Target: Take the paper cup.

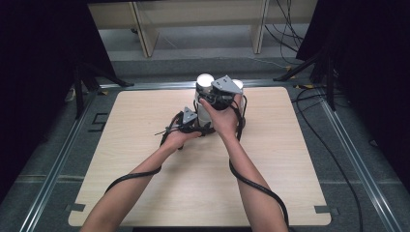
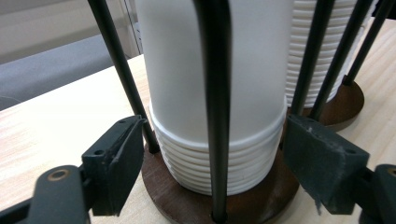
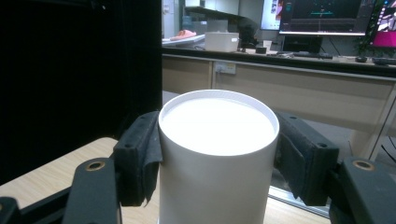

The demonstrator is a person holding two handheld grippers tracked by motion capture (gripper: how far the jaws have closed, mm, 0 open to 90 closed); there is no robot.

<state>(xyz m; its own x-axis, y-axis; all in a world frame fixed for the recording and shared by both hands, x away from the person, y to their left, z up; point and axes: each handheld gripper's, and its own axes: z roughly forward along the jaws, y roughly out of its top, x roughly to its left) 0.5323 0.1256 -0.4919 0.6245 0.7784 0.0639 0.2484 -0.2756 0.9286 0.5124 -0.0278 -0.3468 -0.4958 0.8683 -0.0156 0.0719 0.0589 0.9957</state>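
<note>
- Right gripper view: the right gripper is squeezing the top cup, one pad on each side, just under its closed white end.
- The top cup is standing straight up, upside down, on the cup stack.
- The left gripper is waiting low by the stack with its jaws apart, one pad on each side, not pressing.
- The black rods are standing around the stack on the brown base.
- I think the cup is needing a straight pull up, along the rods.

black rods caging cup stack, tabletop open
</note>
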